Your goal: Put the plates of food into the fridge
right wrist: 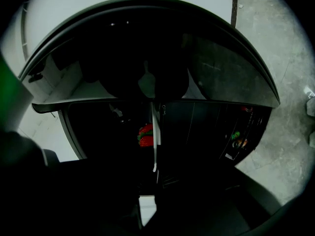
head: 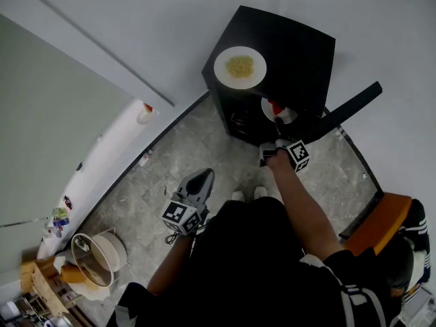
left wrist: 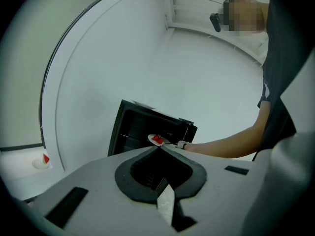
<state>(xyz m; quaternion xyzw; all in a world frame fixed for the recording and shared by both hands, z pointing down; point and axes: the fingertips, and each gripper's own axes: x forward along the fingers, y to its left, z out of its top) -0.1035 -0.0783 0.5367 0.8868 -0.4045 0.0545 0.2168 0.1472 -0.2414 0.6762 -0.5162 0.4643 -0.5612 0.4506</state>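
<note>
Head view, fridge: the black fridge [head: 300, 53] stands far centre on the floor, its door [head: 351, 107] swung open to the right.
Head view, plate of yellow food [head: 221, 70]: sits on the fridge top, not yet put inside.
Head view, plate of red food [head: 289, 116]: is at the fridge opening, carried by the right gripper [head: 278, 124].
Left gripper view, left gripper [left wrist: 160, 150]: jaws closed on nothing; it is held near the person, well apart from the fridge.
Right gripper view, grip: jaws pinch the plate's near rim. The plate shows edge-on with the red food [right wrist: 144, 135] to its left, and the interior is too dark to make out a shelf.
Risk, tilt: with only a rim pinch, the plate could sag and shed its food.
Risk, collision: in the dark interior, the far rim may knock against a shelf edge.
</note>
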